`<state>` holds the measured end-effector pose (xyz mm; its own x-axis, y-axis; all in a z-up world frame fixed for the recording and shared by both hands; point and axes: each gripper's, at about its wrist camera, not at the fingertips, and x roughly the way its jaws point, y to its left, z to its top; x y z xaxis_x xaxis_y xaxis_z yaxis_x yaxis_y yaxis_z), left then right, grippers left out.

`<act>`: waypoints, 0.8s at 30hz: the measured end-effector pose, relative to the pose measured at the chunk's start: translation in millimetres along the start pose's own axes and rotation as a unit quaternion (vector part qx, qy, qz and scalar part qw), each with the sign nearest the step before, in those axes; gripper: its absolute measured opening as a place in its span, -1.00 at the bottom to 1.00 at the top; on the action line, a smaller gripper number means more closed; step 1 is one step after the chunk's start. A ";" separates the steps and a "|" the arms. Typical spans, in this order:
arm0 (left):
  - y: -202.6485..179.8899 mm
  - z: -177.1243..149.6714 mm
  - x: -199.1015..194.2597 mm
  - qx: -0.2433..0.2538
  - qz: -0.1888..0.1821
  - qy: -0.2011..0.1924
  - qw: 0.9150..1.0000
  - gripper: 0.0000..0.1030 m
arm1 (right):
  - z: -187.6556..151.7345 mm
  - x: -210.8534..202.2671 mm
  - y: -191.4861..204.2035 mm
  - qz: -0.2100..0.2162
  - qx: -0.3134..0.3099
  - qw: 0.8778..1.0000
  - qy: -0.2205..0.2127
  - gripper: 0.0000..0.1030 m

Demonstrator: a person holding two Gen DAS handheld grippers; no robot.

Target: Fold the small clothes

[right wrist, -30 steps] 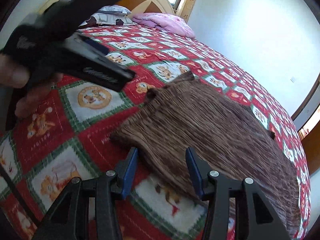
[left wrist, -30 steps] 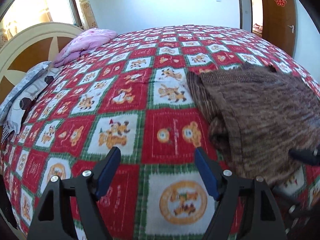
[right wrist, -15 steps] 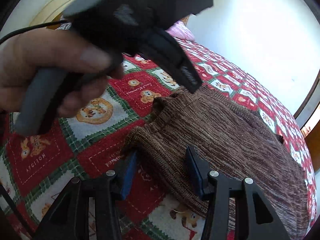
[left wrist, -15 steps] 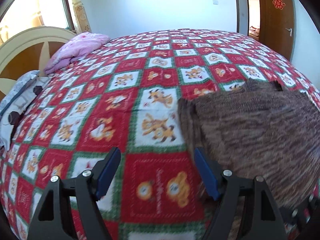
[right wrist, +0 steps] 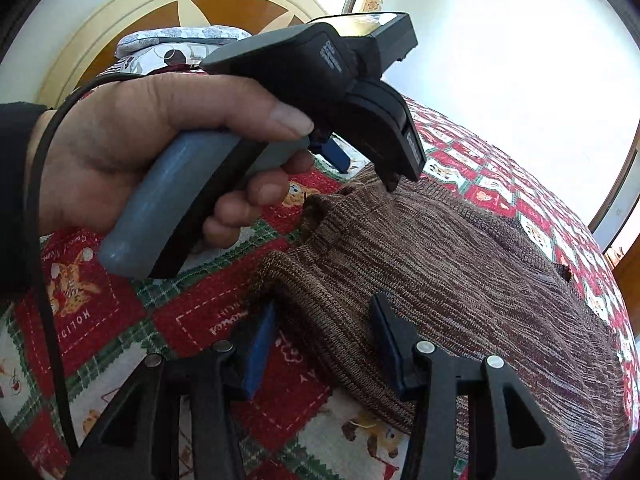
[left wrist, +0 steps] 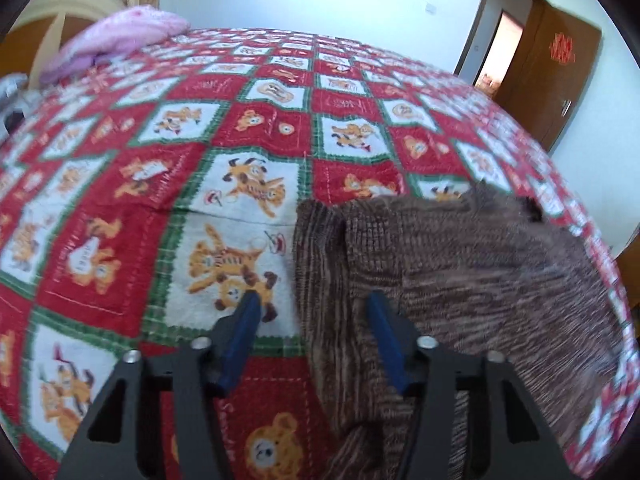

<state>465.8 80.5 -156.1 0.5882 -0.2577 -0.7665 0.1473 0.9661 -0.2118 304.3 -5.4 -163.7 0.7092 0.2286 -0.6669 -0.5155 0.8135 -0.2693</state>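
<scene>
The brown sweater (left wrist: pixel 460 280) lies flat on the bed (left wrist: pixel 160 200). The left claw (left wrist: pixel 312 336), just narrowing, and the right claw (right wrist: pixel 320 332) each straddle its near edge, unpinched. Pinch both layers together before lifting.

Brown marled sweater (left wrist: pixel 460 264): ribbed knit, coarse and matt, with a fuzzy edge. Bedspread (left wrist: pixel 160 184): soft printed cloth in red, white and green squares, faintly napped, matt; pink pillow (left wrist: pixel 120 32) in fluffy cloth; headboard (right wrist: pixel 132 32) in wood, cream-painted frame with a slight sheen around brown panels. Left gripper (left wrist: pixel 312 338) and right gripper (right wrist: pixel 324 344): matt black plastic bodies, smooth blue pads, bright metal screw heads; handle (right wrist: pixel 168 200) in scuffed grey-blue plastic, dull.
</scene>
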 end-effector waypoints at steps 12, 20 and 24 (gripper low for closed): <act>-12.6 7.1 10.5 0.002 -0.034 0.014 0.999 -0.63 | -6.3 -14.3 10.7 -0.004 -0.010 1.000 -0.008 -0.69; -2.2 17.3 -10.3 -0.034 -0.061 0.011 0.997 -0.75 | -5.5 -38.7 -3.9 0.022 0.042 0.999 -0.009 -0.85; -4.7 24.2 -17.9 -0.038 -0.068 0.016 0.997 -0.75 | -4.0 -58.7 -19.0 0.045 0.074 0.996 -0.019 -0.86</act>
<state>473.7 80.9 -126.7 0.5411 -0.3886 -0.7458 0.1635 0.9185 -0.3600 270.5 -36.4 -122.1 0.6833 0.3216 -0.6555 -0.5029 0.8581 -0.1032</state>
